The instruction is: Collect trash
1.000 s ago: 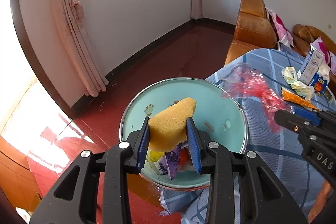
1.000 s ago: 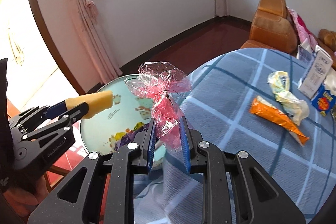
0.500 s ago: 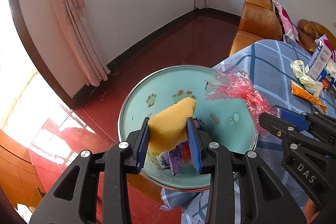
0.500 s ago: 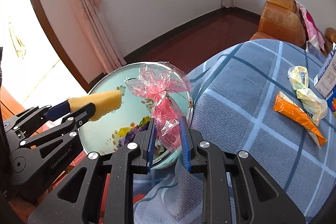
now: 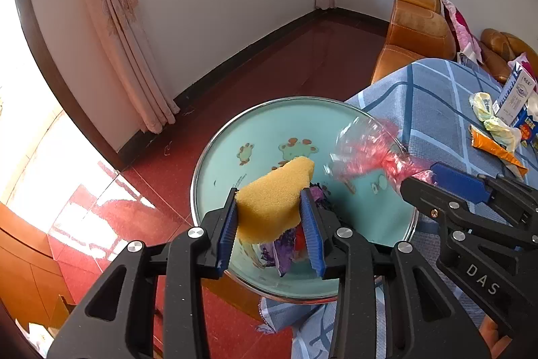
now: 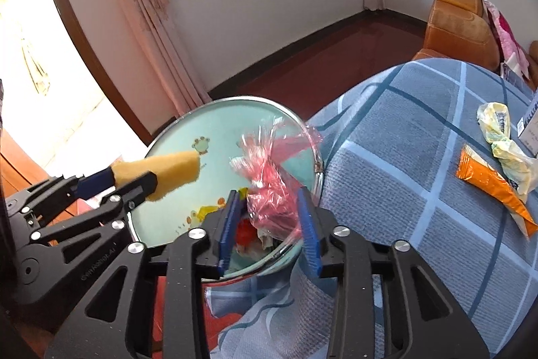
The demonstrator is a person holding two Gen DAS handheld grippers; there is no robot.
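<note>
Pressed between the blue pads of my left gripper (image 5: pixel 269 202) is a yellow sponge (image 5: pixel 272 207), held over a teal basin (image 5: pixel 269 130) with cartoon prints. Crumpled wrappers (image 5: pixel 285 249) lie in the basin's bottom. My right gripper (image 6: pixel 269 202) hangs over the basin's rim beside the table; its jaws are opening. A pink cellophane wrapper (image 6: pixel 272 180) sits loose and blurred between them, touching neither pad. The left wrist view shows the same wrapper (image 5: pixel 366 153) at the right gripper's tips.
To the right is a table under a blue checked cloth (image 6: pixel 420 157). It carries an orange packet (image 6: pixel 487 180), a crumpled pale yellow bag (image 6: pixel 501 133) and a white carton (image 5: pixel 516 93). An orange sofa (image 5: pixel 417 22) stands behind it. Red floor and a pink curtain (image 5: pixel 127 56) lie beyond the basin.
My right gripper moved left from the table over the basin, then its jaws spread and the pink wrapper came loose and slumped. The left gripper still holds the sponge in place.
</note>
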